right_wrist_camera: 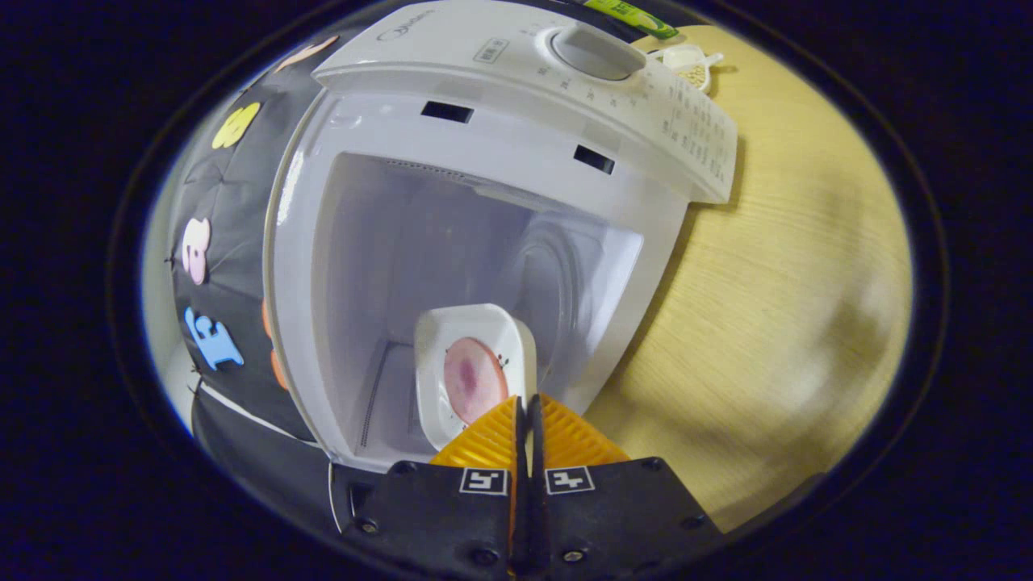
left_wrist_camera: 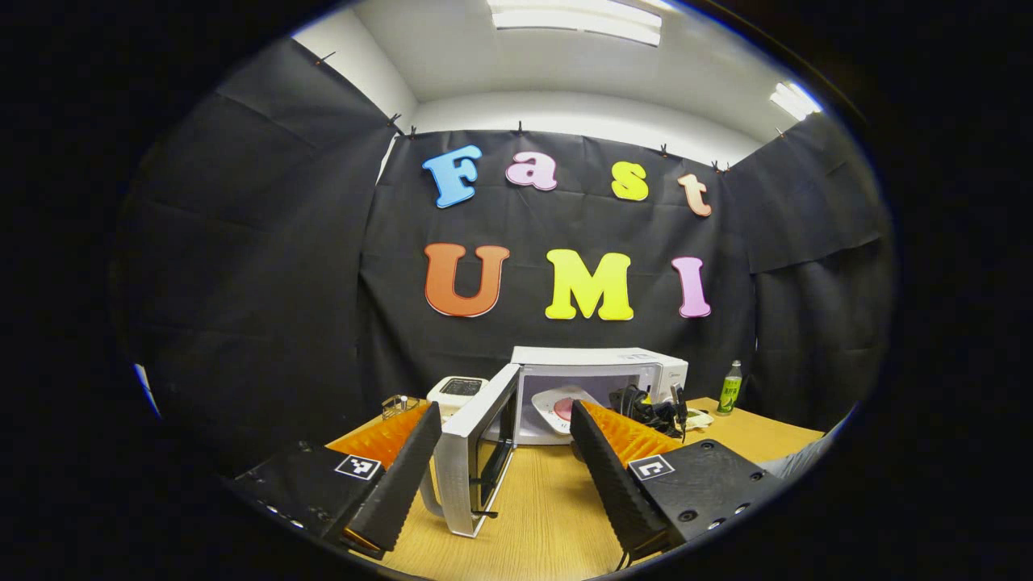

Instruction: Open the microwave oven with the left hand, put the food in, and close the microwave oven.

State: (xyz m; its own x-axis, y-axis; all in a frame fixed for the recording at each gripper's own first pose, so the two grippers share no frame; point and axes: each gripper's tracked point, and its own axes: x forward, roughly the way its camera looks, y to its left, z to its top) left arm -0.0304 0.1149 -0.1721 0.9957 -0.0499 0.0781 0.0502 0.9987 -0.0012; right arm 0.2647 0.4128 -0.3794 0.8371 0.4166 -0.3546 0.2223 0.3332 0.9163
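Pinching 1 white plate [right_wrist_camera: 452,355] by its rim, the right gripper [right_wrist_camera: 526,420] is holding it inside the microwave [right_wrist_camera: 500,161], 1 pink piece of food [right_wrist_camera: 472,379] riding on it. The left gripper [left_wrist_camera: 504,452] is hanging back with its 2 fingers spread wide, facing the swung-out door [left_wrist_camera: 476,452]. 1 green bottle [left_wrist_camera: 730,387] is standing on the table [left_wrist_camera: 549,516].

I can't read any print here. The microwave [right_wrist_camera: 484,129] has a small logo on its top edge and fine markings around the dial [right_wrist_camera: 597,50], all too blurred for me. The bottle [left_wrist_camera: 730,387] has a label, but it's too small to make out.
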